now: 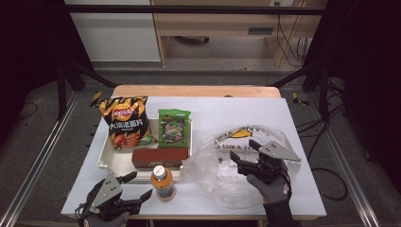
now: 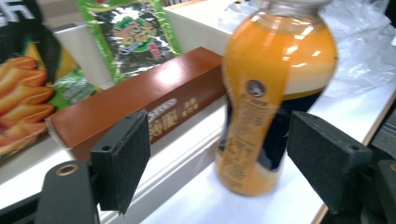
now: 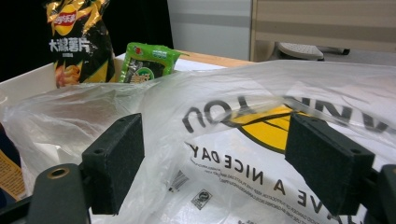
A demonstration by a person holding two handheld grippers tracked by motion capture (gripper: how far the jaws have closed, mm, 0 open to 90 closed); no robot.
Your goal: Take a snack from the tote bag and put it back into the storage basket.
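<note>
Tray [image 1: 108,160] white, left half of table [image 1: 246,113]; inside: chips bag [image 1: 124,122] upright at far left, green seaweed pack [image 1: 174,126] beside it, brown box [image 1: 160,157] lying along near wall. Juice bottle [image 1: 163,182] upright on table, just outside tray's near edge, between jaws of left tool [image 1: 140,185]; jaws wide, pads clear of bottle, nothing gripped. Clear plastic bag [image 1: 227,161] crumpled right of tray, contents not discernible. Right tool [image 1: 244,149] over bag, jaws wide, film between but not pinched.

blk grippers w/ grey tri plates, square blk pads [image 2: 122,158], grey gloves [image 1: 269,189]
</note>
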